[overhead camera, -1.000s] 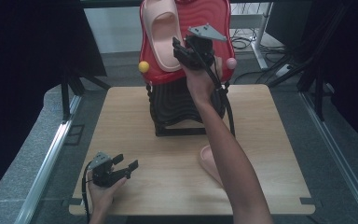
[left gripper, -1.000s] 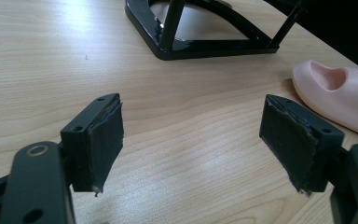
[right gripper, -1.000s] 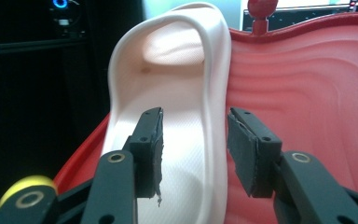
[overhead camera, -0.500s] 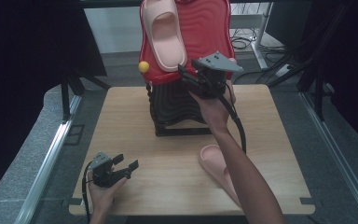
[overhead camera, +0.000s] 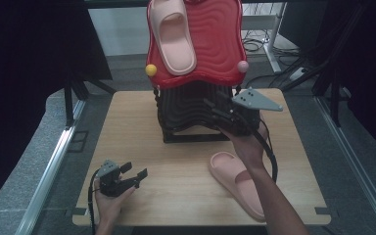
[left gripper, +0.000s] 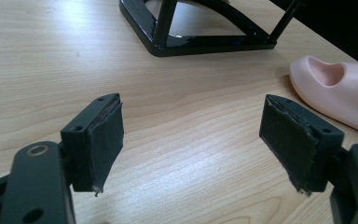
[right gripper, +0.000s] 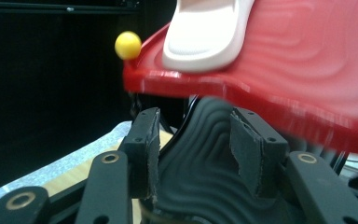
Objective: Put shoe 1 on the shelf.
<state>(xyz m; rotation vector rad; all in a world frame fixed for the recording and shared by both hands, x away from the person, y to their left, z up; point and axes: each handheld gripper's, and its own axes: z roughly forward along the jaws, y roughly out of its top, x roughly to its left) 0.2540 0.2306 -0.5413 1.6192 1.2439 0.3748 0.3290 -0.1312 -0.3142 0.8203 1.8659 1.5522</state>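
The right gripper hangs in front of the black rack, jaws half spread with nothing between them. One slipper lies on the table at its six o'clock; another rests on the red shelf. The left gripper, spread, seems to rest at seven o'clock.

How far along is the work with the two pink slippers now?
Done: one pink slipper lies on the red shelf. In hand: nothing; the right tool is open, empty, beside the rack. Left: the second slipper lies on the table; the left tool rests open.
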